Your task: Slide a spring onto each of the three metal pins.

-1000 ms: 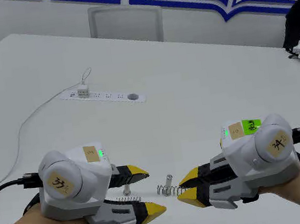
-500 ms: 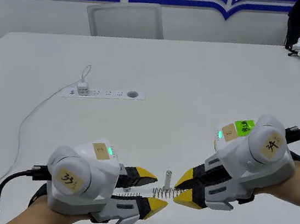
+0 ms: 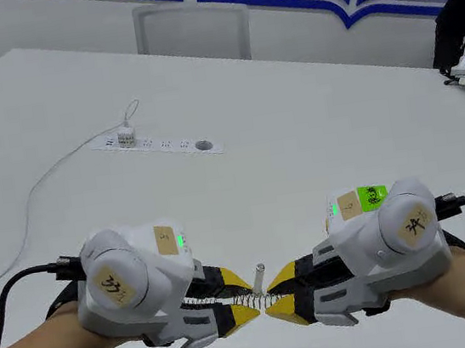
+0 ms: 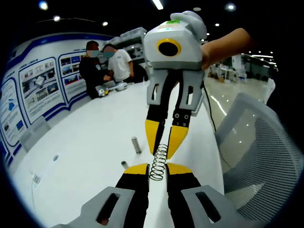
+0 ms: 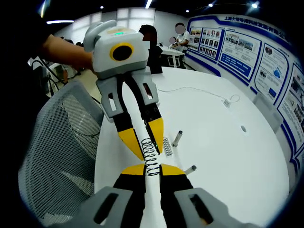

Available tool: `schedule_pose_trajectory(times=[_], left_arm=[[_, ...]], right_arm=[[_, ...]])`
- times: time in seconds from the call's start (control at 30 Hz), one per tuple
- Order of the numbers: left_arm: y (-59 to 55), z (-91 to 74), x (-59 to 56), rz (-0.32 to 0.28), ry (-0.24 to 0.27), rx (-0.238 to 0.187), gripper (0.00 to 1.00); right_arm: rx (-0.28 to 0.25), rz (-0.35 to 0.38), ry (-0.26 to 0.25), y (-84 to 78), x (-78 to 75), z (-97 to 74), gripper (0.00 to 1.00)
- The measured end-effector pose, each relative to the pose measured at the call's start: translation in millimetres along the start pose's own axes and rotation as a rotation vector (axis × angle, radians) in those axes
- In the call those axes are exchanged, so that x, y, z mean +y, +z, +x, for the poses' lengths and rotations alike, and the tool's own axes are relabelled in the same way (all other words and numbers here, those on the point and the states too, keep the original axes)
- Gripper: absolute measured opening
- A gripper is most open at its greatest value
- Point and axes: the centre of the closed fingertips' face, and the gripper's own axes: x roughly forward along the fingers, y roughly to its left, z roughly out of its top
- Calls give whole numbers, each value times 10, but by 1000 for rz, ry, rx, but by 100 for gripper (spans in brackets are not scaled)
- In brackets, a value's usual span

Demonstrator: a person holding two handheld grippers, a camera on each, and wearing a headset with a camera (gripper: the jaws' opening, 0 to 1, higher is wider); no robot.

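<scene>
A short steel spring (image 4: 158, 164) spans between the two grippers, one end in each. My left gripper (image 4: 157, 169) is shut on its near end, and my right gripper (image 5: 153, 170) is shut on the other end of the spring (image 5: 150, 156). In the head view the left gripper (image 3: 247, 296) and right gripper (image 3: 272, 296) meet tip to tip low in the middle, with the spring (image 3: 260, 298) between them. One upright metal pin (image 3: 258, 273) stands just behind the tips. Two pins (image 5: 177, 138) (image 5: 190, 169) show beside the jaws. A second spring (image 5: 167, 146) lies on the table.
A white power strip (image 3: 160, 145) with a plug and cable (image 3: 29, 222) lies further back on the white table (image 3: 323, 145). A grey chair (image 3: 189, 27) stands behind the far edge. A mesh chair (image 4: 259, 142) is near the table's front edge. People stand in the background.
Both grippers have moved inward until their tips meet. The left gripper, open a second ago, has shut on the spring beside the right gripper. The head camera has tilted slightly.
</scene>
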Motion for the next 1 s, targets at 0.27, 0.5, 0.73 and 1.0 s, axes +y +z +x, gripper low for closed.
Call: schedule_pose_trajectory(times=[0.27, 0.5, 0.73, 1.0], left_arm=[[-13, -11, -41, 13, -16, 4, 10], [-24, -7, -72, 36, -32, 15, 10], [-1, -11, -71, 37, -32, 9, 10], [-2, -29, -68, 41, -28, 9, 10]], right_arm=[[1, -33, 15, 20, 19, -8, 11], [9, -45, 29, 8, 47, -6, 12], [4, -26, 32, 15, 37, -28, 12], [8, -21, 44, 5, 43, -18, 13]])
